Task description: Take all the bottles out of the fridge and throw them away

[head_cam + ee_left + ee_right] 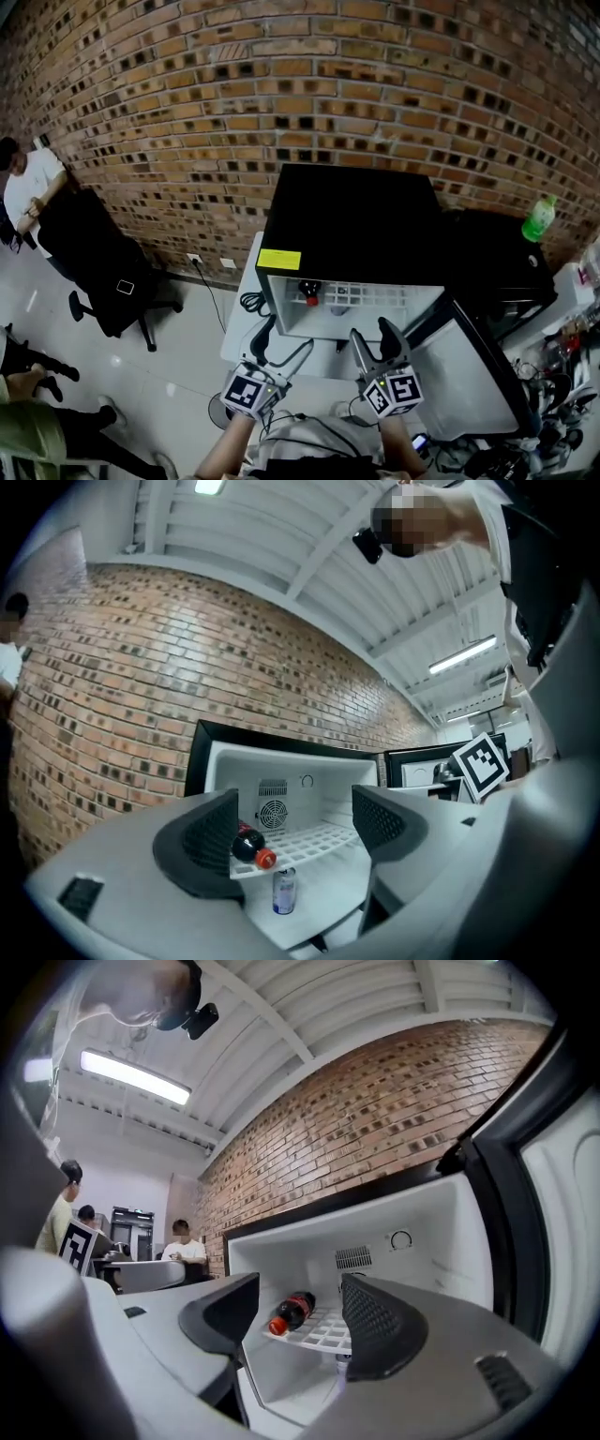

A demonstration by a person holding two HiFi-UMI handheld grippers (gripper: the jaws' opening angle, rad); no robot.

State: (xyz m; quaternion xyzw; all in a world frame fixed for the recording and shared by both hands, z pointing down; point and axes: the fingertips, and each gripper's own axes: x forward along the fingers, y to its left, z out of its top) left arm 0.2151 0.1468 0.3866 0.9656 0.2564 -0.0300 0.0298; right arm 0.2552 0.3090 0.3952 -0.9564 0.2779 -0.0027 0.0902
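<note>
I am holding my left gripper (281, 343) wide and empty; the bottle (309, 291) is lying just ahead-right of its fingers on the fridge (356, 225) shelf (380, 296), cap toward me. My right gripper (375, 339), likewise gaping empty, is sitting farther off.

Black fridge (352, 220), red-capped dark bottle (292, 1311)

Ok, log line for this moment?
small black fridge: door open | dark red-capped plastic bottle: lying on white wire shelf | left gripper: jaws open, empty | right gripper: jaws open, empty
</note>
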